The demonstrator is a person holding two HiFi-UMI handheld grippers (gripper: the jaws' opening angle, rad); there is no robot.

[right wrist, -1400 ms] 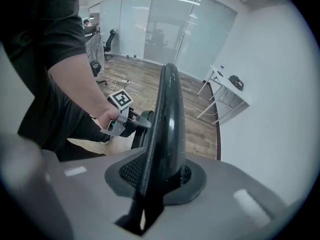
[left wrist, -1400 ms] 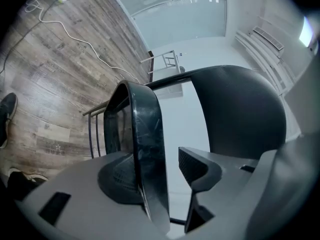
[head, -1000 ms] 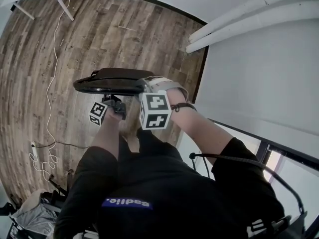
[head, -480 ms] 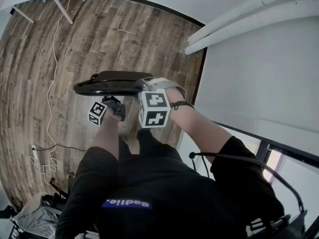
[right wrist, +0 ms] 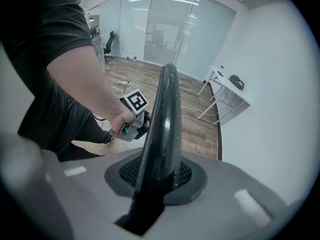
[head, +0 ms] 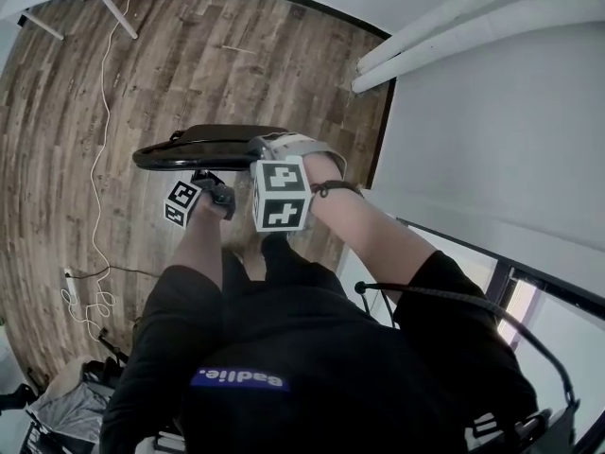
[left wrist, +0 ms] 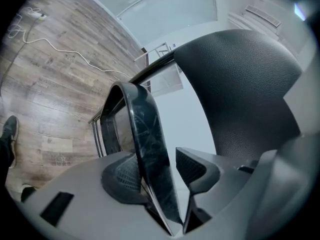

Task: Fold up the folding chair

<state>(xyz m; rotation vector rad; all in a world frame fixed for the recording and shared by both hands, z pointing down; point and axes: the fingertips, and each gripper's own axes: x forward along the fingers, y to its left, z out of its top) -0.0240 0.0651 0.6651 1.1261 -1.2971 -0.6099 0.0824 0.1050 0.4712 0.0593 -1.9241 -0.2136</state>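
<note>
Glossy black folding chair (head: pixel 189 151), brown wood-plank floor (head: pixel 236 64), white wall (head: pixel 473 159), black shirt (head: pixel 312 348) with blue label (head: pixel 238 378)

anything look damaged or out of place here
The glossy black chair frame carries a web of fine scratches, seen in the left gripper view. A white cable also trails loose across the wood floor. Nothing else stands out.
</note>
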